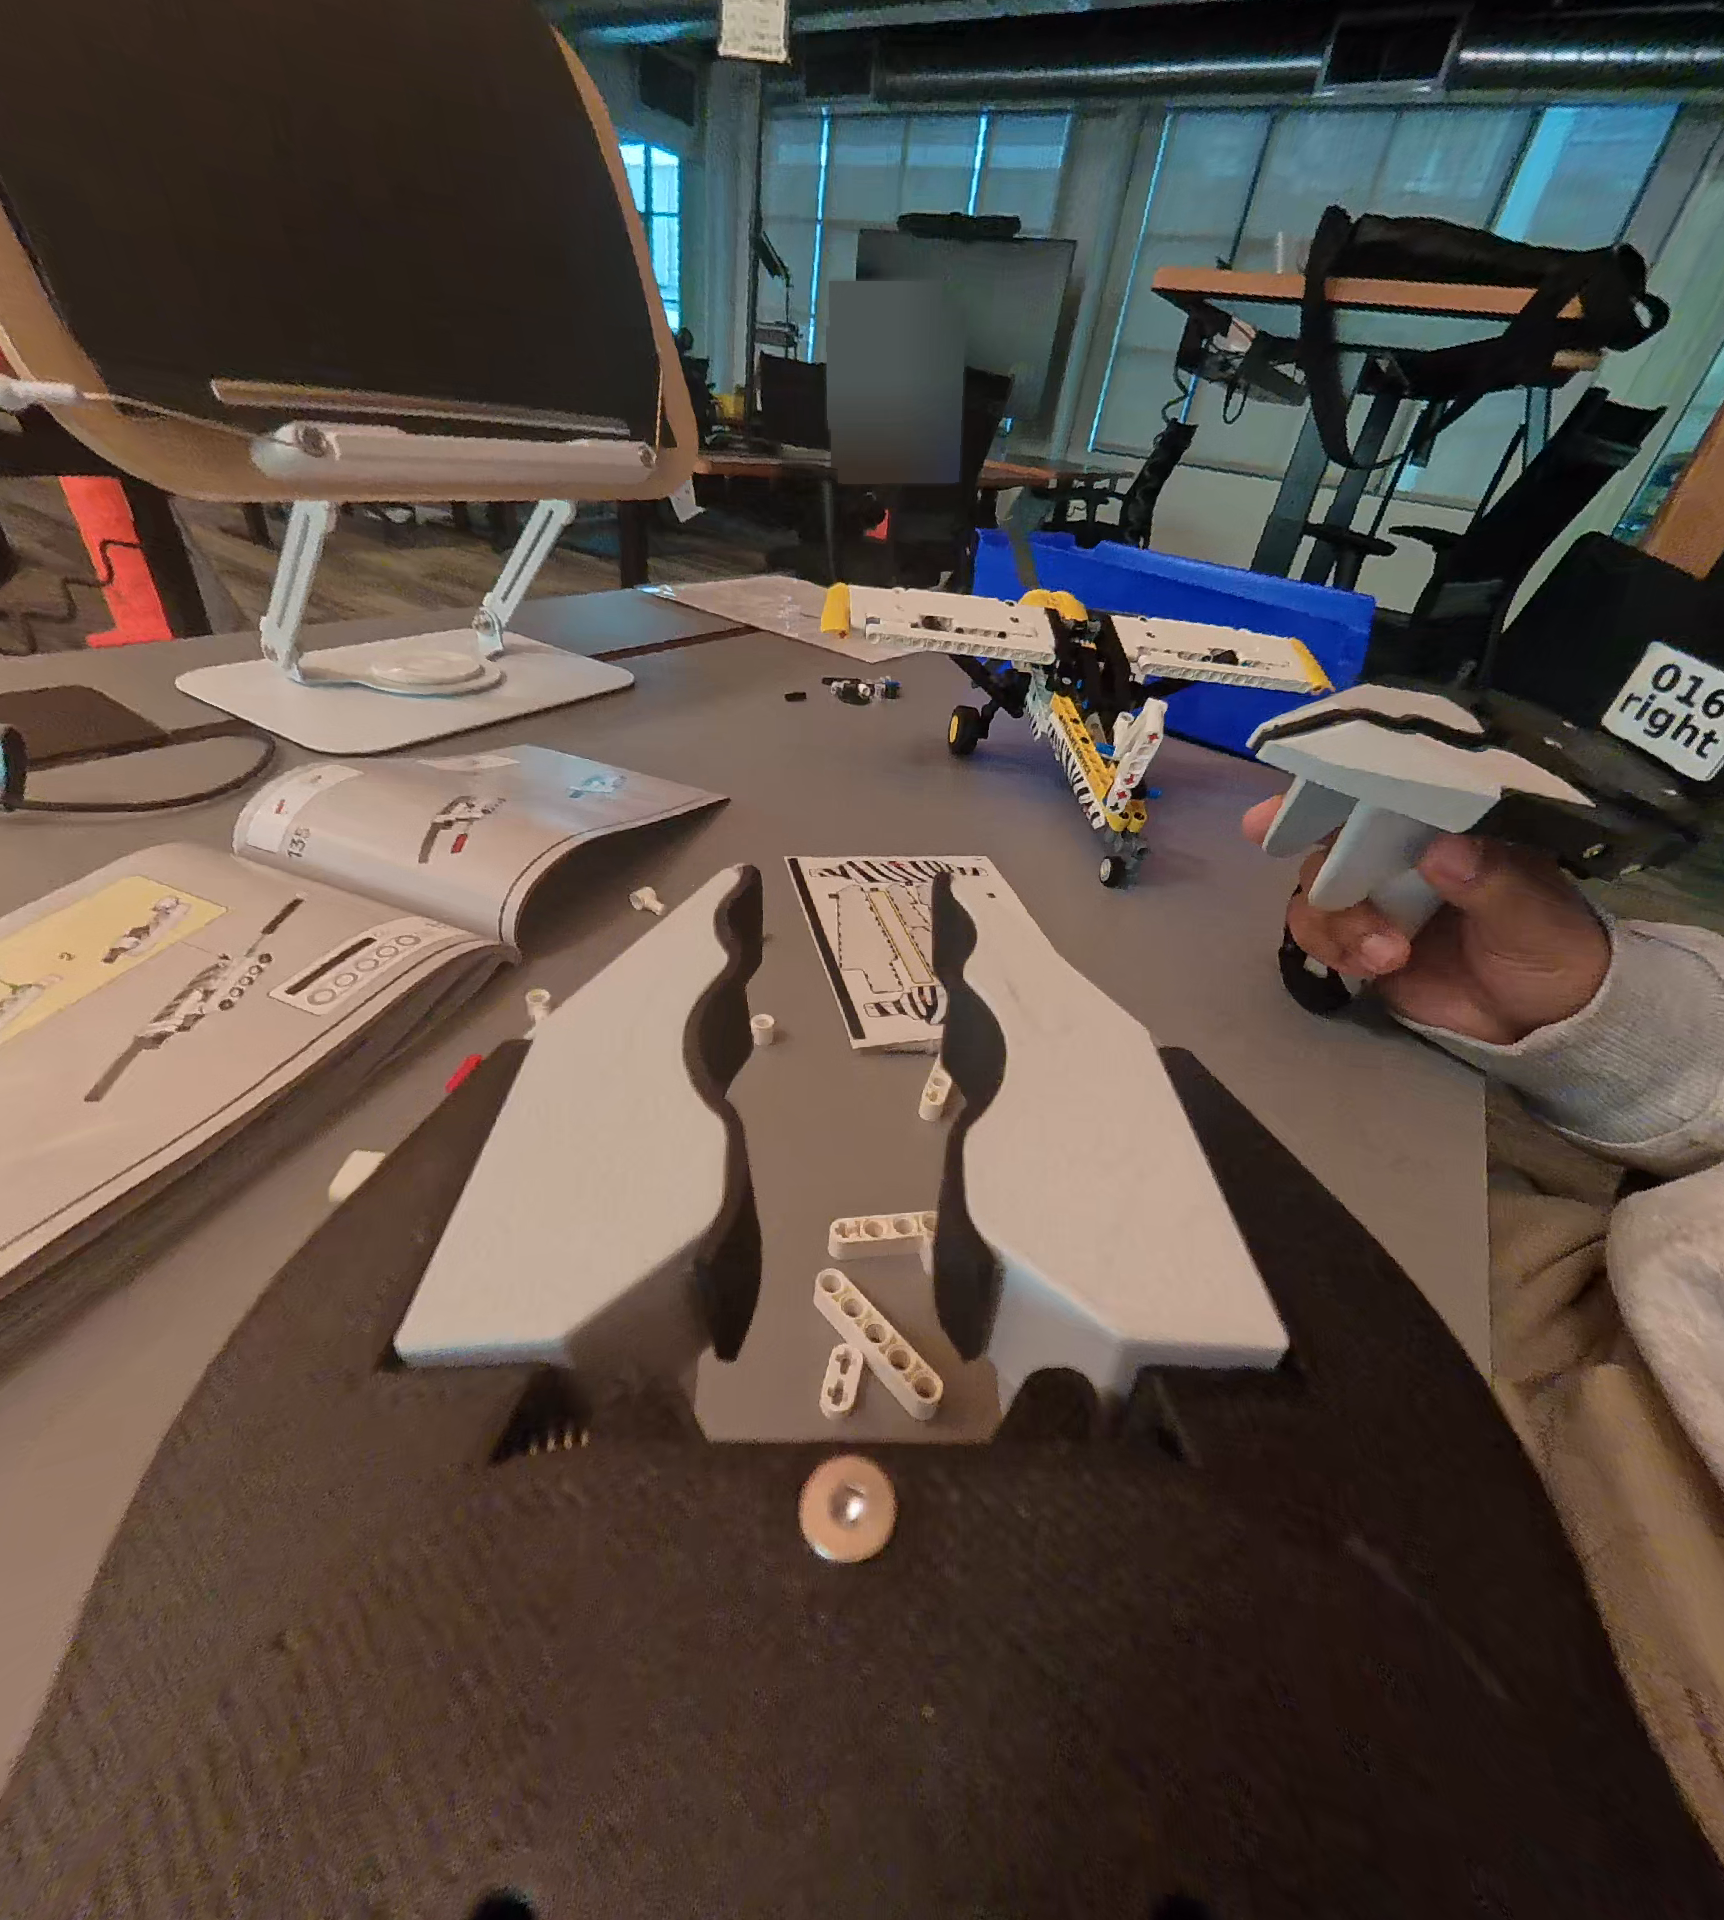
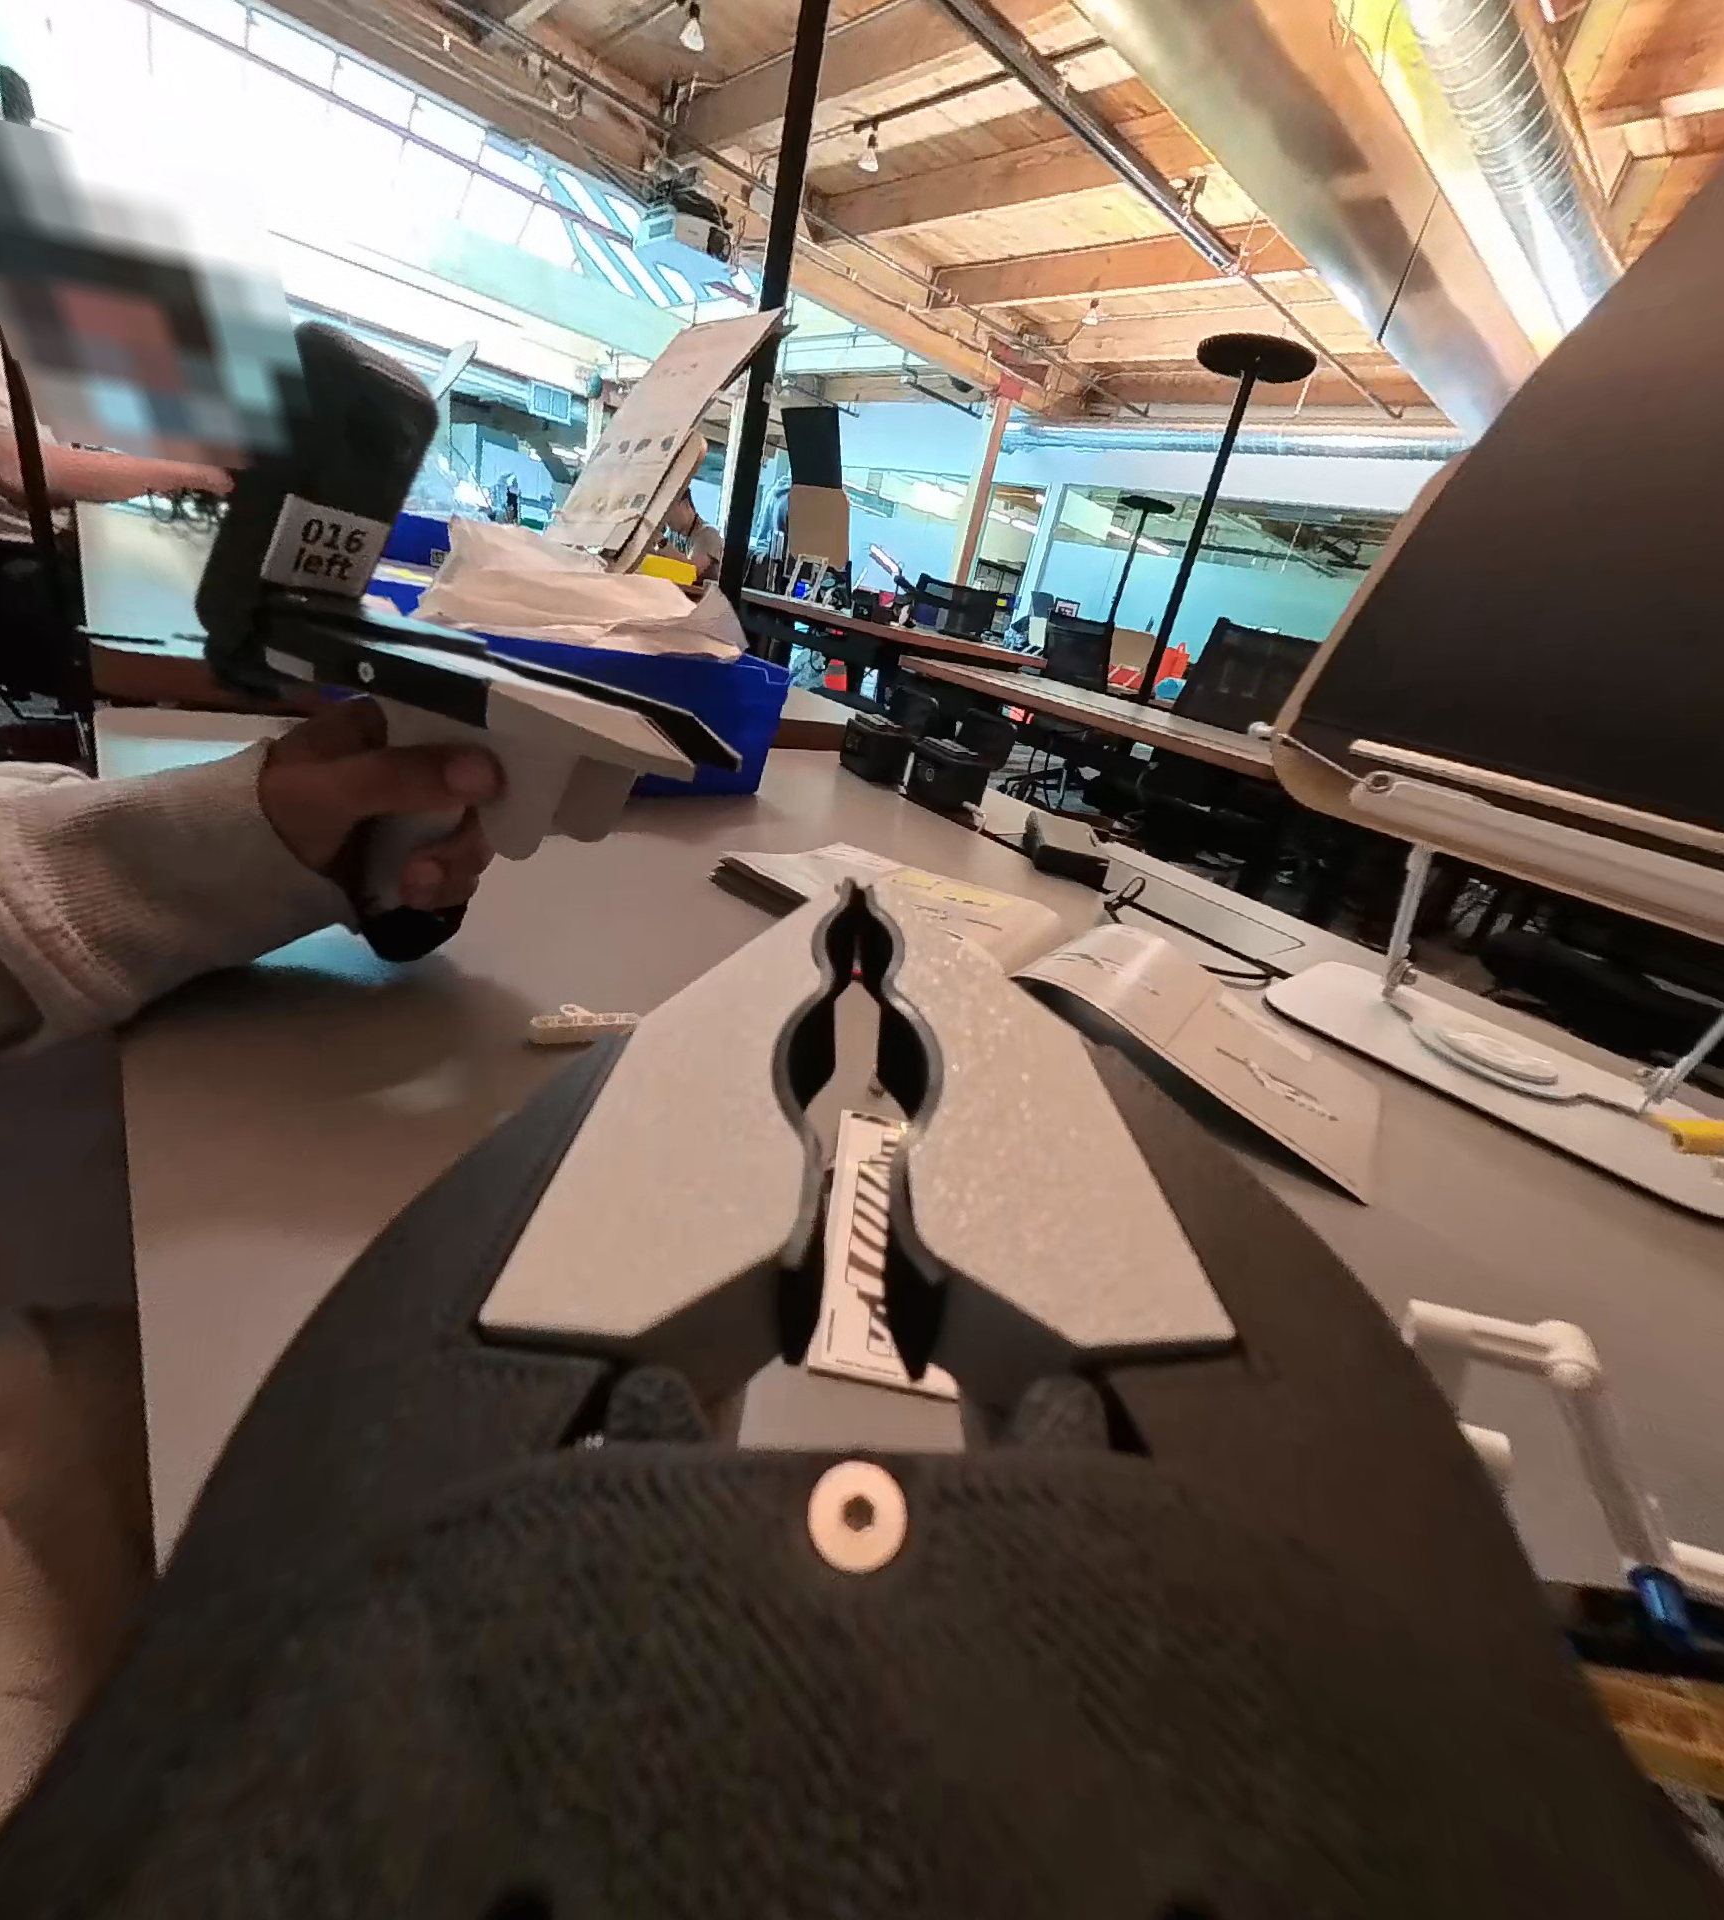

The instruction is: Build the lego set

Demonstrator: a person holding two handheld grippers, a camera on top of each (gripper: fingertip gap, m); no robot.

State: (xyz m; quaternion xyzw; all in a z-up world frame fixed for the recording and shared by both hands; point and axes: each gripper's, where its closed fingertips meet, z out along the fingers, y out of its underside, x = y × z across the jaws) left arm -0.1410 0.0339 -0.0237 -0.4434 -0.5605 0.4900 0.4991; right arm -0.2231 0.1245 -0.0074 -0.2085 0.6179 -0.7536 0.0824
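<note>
The yellow, white and black lego plane [image 1: 1076, 675] stands on the grey table [image 1: 733, 727] at the back right. My left gripper [image 1: 845, 888] is open and empty, low over the table. Between its fingers [image 1: 629, 1122] lie a zebra-patterned sticker sheet [image 1: 873, 945], two white beams [image 1: 879, 1340] and small white connectors [image 1: 762, 1029]. My right gripper [image 2: 853, 906] is shut with its tips together and nothing seen in them. It also shows in the left wrist view [image 1: 1357, 758], held up in a hand. The sticker sheet [image 2: 868, 1247] shows below it.
An open instruction booklet [image 1: 214, 966] lies left. A tablet on a white stand [image 1: 401, 675] is behind it, with a cable [image 1: 110, 790]. A blue bin [image 1: 1211, 613] sits behind the plane. Small dark parts [image 1: 853, 688] lie by it. A white beam [image 2: 577, 1023] lies near the left hand. The gap from one gripper's tips to the other's is roughly 12 centimeters.
</note>
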